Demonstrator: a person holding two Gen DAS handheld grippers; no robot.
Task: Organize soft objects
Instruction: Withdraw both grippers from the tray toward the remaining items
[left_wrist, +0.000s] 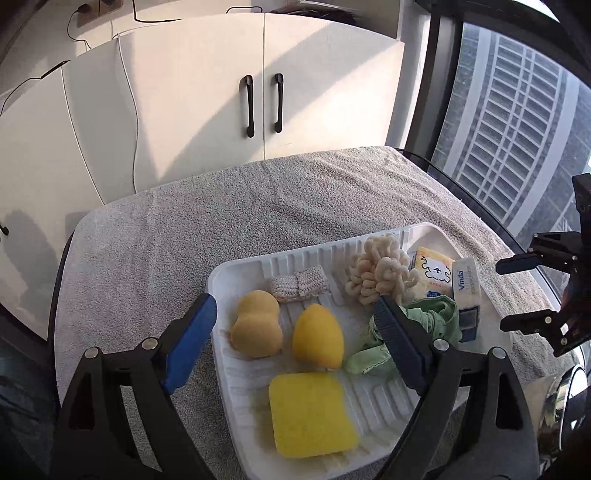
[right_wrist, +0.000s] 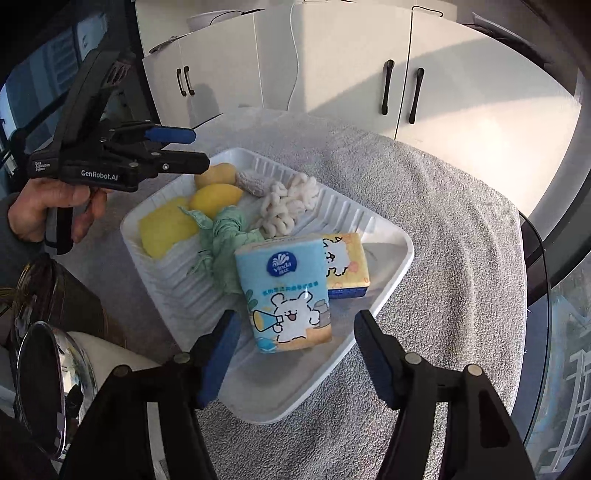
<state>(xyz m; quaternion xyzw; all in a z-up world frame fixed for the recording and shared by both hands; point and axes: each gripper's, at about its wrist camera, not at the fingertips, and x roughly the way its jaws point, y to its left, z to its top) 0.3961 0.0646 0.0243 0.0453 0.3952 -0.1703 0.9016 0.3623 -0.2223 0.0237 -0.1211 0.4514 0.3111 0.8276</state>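
A white ribbed tray (left_wrist: 221, 273) on a grey towel holds the soft things: a square yellow sponge (left_wrist: 312, 413), a lemon-shaped sponge (left_wrist: 317, 341), a tan gourd-shaped sponge (left_wrist: 256, 325), a crocheted pad (left_wrist: 299, 284), a cream loop scrubber (left_wrist: 380, 275), a green cloth (left_wrist: 432, 317), a yellow tissue pack (left_wrist: 434, 275) and a blue Vinda tissue pack (right_wrist: 284, 291). My left gripper (left_wrist: 295, 301) hangs open above the tray's left half, nothing between its blue pads. My right gripper (right_wrist: 297, 317) is open just above the blue pack, apart from it.
The grey towel (left_wrist: 258, 206) covers a round glass table whose edge (right_wrist: 535, 258) shows at the right. White cabinets (left_wrist: 258, 74) stand behind, a window to the side. A person's hand (right_wrist: 40, 206) holds the left gripper. A shiny round lid (right_wrist: 44, 387) sits near the front.
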